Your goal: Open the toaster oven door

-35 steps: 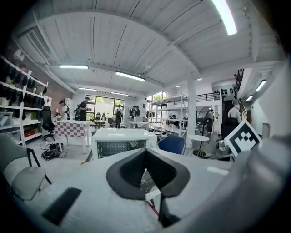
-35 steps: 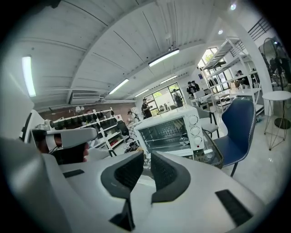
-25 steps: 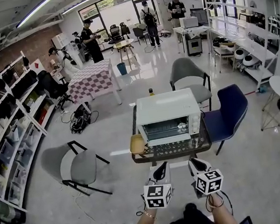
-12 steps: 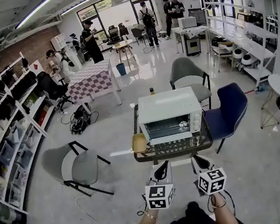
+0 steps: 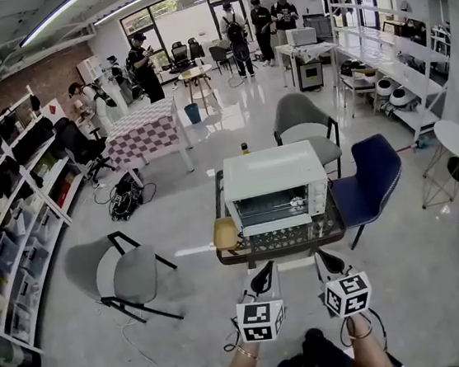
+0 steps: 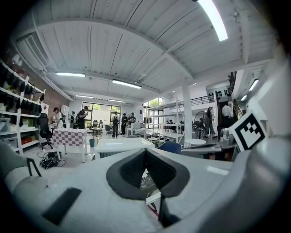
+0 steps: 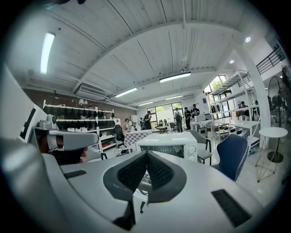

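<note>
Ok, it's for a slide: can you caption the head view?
Left gripper and right gripper, both shut and empty, poised before the closed white toaster oven on a table.

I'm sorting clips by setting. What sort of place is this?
Likely an open lab or workshop, not a kitchen: stocked shelves along the wall, a toaster oven on a small table mid-floor, people standing at the back.
</note>
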`<state>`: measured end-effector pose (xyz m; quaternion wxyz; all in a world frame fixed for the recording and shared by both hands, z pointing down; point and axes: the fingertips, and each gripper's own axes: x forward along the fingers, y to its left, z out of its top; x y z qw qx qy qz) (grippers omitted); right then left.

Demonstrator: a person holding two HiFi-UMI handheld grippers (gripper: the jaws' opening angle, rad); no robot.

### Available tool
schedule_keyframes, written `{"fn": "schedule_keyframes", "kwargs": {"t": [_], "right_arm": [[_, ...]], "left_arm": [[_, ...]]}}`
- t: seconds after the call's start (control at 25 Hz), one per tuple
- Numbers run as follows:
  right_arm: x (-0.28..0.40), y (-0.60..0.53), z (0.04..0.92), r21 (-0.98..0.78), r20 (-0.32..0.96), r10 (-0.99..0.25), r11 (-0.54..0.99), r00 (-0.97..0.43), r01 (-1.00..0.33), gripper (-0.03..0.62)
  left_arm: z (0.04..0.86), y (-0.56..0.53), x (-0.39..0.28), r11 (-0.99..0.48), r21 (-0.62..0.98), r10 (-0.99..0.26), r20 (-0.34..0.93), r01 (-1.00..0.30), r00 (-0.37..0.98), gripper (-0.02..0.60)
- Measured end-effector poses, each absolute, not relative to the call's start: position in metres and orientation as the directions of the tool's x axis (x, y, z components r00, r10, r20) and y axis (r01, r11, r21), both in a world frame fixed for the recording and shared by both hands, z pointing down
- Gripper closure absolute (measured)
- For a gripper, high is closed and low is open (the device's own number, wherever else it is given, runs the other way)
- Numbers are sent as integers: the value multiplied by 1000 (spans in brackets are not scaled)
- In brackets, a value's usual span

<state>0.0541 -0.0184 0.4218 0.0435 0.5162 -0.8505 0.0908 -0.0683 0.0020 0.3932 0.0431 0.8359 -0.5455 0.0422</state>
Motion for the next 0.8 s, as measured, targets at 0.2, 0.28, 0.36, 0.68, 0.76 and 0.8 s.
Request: {"fn": "schedule_keyframes", "kwargs": {"t": [0.2, 0.28, 0.36, 0.68, 0.76, 0.8], "right_arm": [[59, -22, 417, -112, 167, -865, 459, -472, -881, 594], [56, -23, 419, -107, 172, -862, 465, -477, -879, 595], [54, -25, 418, -99, 176, -861, 467, -477, -879, 595], [69, -36, 409, -68, 172, -869, 458, -463, -886, 595], [70, -39, 408, -50, 176, -870, 460, -461, -887, 595], [71, -40, 407, -46, 177, -870, 461, -461, -886, 595]], "left_arm": [[392, -3, -66, -399, 32, -909, 116, -916, 400, 566], [394, -5, -66, -401, 35, -908, 117, -915, 403, 566], [395, -8, -67, -402, 39, -907, 123, -915, 404, 566], [394, -18, -60, -392, 40, -910, 131, -919, 394, 566], [394, -21, -59, -392, 37, -910, 134, -919, 393, 566], [394, -23, -59, -391, 36, -910, 136, -920, 392, 566]]}}
